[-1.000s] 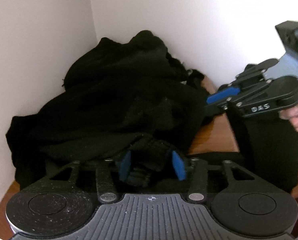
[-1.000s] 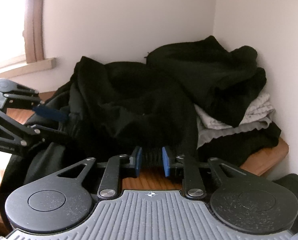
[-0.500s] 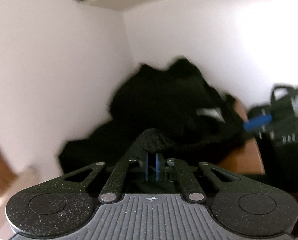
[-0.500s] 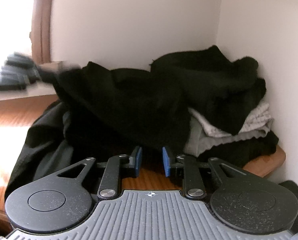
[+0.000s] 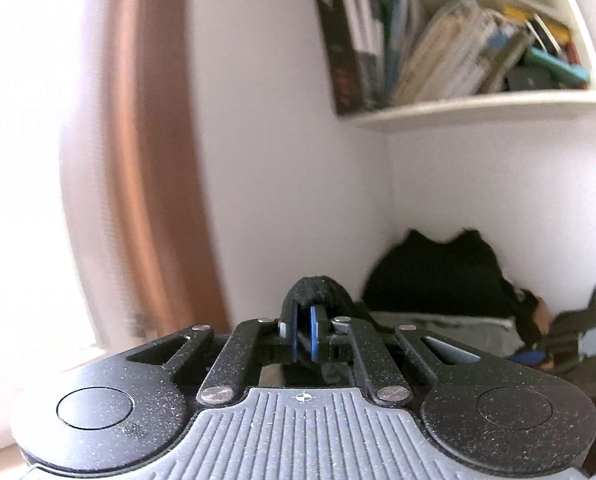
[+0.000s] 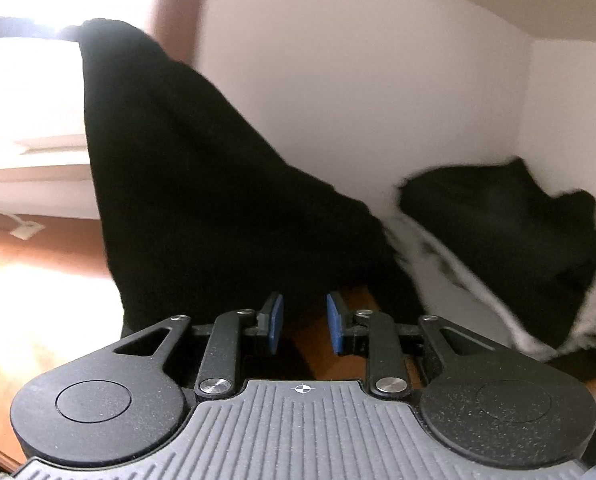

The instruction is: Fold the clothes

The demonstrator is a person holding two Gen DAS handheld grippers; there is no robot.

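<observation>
Black garment (image 6: 217,200) hanging high before parted right claw (image 6: 304,322), wooden table (image 6: 57,248) below.

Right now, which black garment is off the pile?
The black garment hanging from the left gripper, its jaws shut on a fold. The other black garment sits in the corner on the grey-white clothes.

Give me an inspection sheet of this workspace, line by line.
Surface: wooden tabletop, partly bare.
Job's things: black garment lifted, hanging; clothes pile in the corner, black over pale pieces.
Clutter: nothing seen.
Grippers: left gripper shut on black garment fold; right gripper open, empty, below the hanging cloth.
Cables: nothing seen.
Surroundings: white walls, bookshelf above, window frame.
</observation>
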